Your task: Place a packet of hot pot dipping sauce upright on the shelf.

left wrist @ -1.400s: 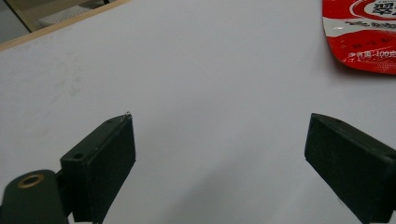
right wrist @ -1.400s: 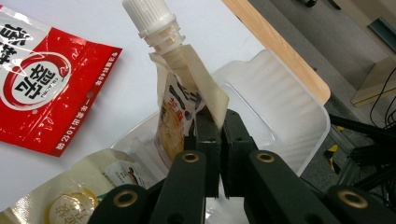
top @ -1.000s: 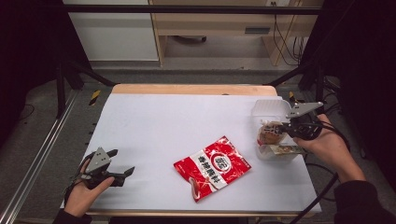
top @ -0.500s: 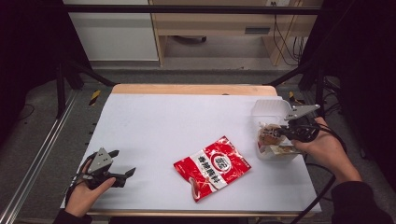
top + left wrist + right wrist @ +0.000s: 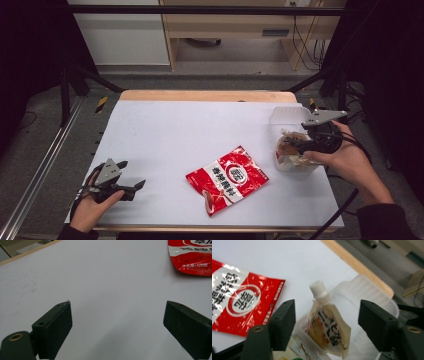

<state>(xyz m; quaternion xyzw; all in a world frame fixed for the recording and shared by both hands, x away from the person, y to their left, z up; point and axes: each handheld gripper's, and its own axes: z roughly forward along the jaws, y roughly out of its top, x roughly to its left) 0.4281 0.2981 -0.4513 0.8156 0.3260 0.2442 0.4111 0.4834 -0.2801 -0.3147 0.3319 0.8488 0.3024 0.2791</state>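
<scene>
A red-and-white snack packet (image 5: 227,177) lies flat near the table's front centre; it also appears as the packet (image 5: 239,302) and the packet (image 5: 192,257). At the right edge stands a clear plastic container (image 5: 289,119) holding pouches. My right gripper (image 5: 299,144) hovers over it, open. A spouted pouch with a white cap (image 5: 328,327) stands between the jaws of the right gripper (image 5: 328,315), and neither jaw touches it. My left gripper (image 5: 134,189) rests low at the front left, open and holding nothing; in its own view the left gripper (image 5: 118,315) has bare white table between its jaws.
The white table top (image 5: 200,130) has a wooden back edge (image 5: 205,95). Black frame posts stand at both sides. A cable (image 5: 345,205) trails from the right gripper off the table's right front corner.
The right gripper has sunk slightly toward the container. The left hand has drifted a little forward and to the right.
</scene>
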